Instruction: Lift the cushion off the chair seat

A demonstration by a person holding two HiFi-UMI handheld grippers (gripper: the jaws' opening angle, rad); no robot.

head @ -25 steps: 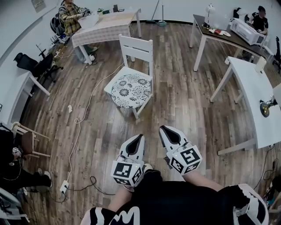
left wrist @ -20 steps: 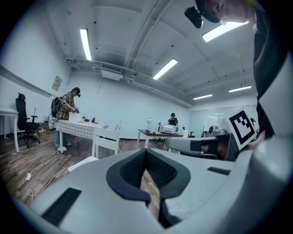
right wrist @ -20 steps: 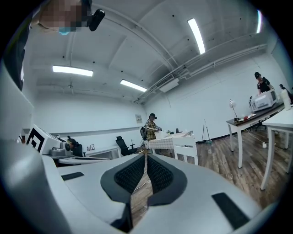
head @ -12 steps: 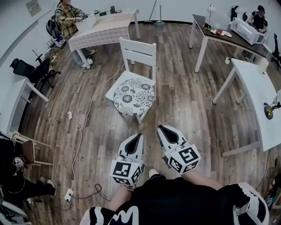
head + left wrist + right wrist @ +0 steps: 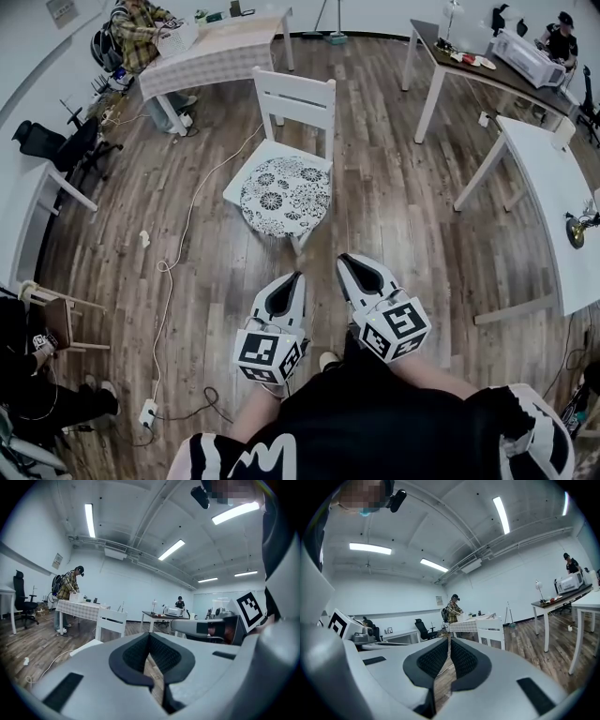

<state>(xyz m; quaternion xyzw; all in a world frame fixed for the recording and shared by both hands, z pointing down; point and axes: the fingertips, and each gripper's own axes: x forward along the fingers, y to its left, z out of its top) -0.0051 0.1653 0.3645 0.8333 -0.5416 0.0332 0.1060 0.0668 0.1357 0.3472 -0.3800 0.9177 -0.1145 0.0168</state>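
Note:
A round cushion (image 5: pixel 284 194) with a black-and-white flower print lies on the seat of a white wooden chair (image 5: pixel 298 101) in the middle of the floor. My two grippers hang side by side in front of the chair, a short stretch of floor short of the cushion. The left gripper (image 5: pixel 294 277) and the right gripper (image 5: pixel 349 260) both point at the chair. Each has its jaws together and nothing between them. The chair (image 5: pixel 110 619) shows ahead past the left gripper (image 5: pixel 150 635), and the chair (image 5: pixel 491 632) also shows beyond the right gripper (image 5: pixel 449 639).
A white cable (image 5: pixel 183 244) runs over the wooden floor left of the chair to a power strip (image 5: pixel 148 412). White tables (image 5: pixel 553 187) stand at the right. A person (image 5: pixel 141 28) works at a cloth-covered table (image 5: pixel 220 52) behind the chair. A black office chair (image 5: pixel 47 141) is at far left.
Both grippers have edged forward towards the chair, still shut and empty. The room has shifted a little in view as the person steps closer.

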